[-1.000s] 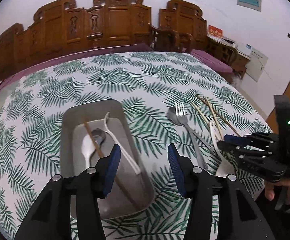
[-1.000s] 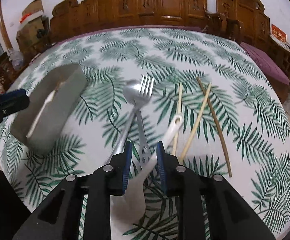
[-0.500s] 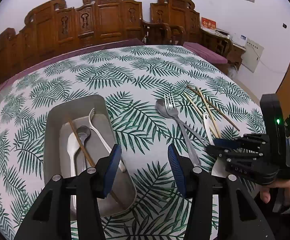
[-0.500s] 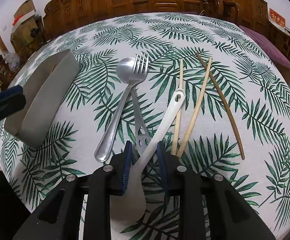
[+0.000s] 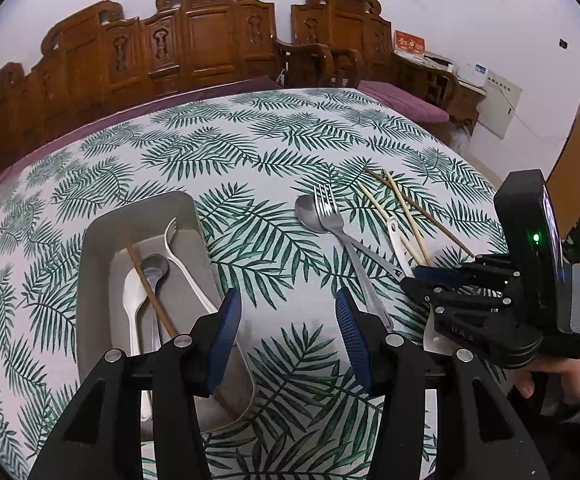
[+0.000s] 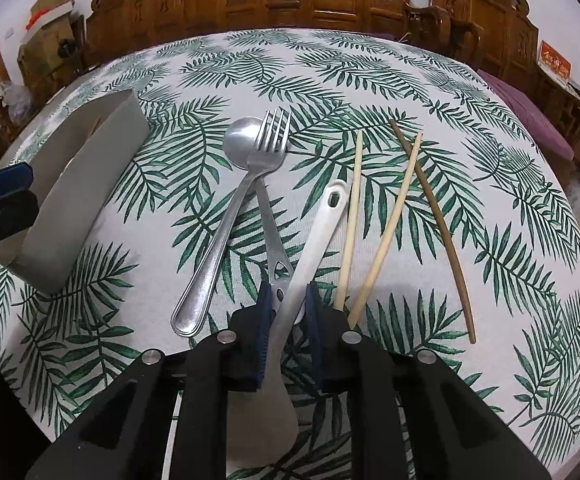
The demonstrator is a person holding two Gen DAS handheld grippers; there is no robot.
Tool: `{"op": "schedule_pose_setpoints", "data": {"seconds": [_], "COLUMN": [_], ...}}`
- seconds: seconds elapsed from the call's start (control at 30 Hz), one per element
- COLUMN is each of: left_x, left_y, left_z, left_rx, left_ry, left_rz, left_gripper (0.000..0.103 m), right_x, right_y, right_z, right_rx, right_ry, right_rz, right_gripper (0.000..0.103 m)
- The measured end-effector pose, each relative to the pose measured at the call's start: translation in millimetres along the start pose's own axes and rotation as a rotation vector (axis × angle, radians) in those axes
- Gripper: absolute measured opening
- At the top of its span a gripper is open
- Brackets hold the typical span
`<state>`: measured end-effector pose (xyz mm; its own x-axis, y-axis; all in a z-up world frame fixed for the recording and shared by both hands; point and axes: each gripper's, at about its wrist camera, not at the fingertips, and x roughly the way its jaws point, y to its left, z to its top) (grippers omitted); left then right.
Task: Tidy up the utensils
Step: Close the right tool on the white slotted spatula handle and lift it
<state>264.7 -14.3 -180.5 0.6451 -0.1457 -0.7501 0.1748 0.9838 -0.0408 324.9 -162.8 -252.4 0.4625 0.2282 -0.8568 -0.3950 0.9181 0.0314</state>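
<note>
Spoon (image 6: pixel 313 240) bowl hides under the right tool (image 6: pixel 288 304), whose jaws are closing on its handle.

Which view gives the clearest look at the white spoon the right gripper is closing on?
The right wrist view: the white spoon runs handle to bowl between the closing right gripper. The left wrist view shows only its handle end, the rest behind that gripper.

Even indoor light, soft shadows, sharp focus, strong fisheye bending, dark corners, perhaps slight edge blur
</note>
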Motion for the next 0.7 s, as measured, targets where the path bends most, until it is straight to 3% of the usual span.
{"op": "schedule_pose_setpoints", "data": {"seconds": [0.23,0.3,0.43,0.47,0.7], "left_x": [-0.3,0.2,-0.7,-0.6,-1.1], "left_y": [2.2,2.2,1.4,1.2,0.8], "left_z": [-0.4,0.1,0.7,0.7,0.1], "left_rx": [-0.006,-0.004,-0.001,0.000,0.000], "left_ry": [-0.001,-0.001,-0.004,-0.004,-0.005], "left_rz": [0.001,0.001,-0.003,-0.003,-0.002], "left_gripper": [0.047,0.047,0.047,0.047,0.047], "right_x": [-0.3,-2.2,-6.0,-5.7,-6.5], "right_y": [-4.4,-5.9,-6.5,-7.0,-3.9], "right_z": [1.8,2.8,4.1,3.7,4.2], "right_rx": [0.005,0.002,-0.011,-0.009,-0.024], "right_ry": [0.000,-0.008,-0.026,-0.024,-0.025], "right_rz": [0.000,0.000,-0.003,-0.001,0.012], "right_gripper": [0.018,0.009,0.007,0.000,0.000]}}
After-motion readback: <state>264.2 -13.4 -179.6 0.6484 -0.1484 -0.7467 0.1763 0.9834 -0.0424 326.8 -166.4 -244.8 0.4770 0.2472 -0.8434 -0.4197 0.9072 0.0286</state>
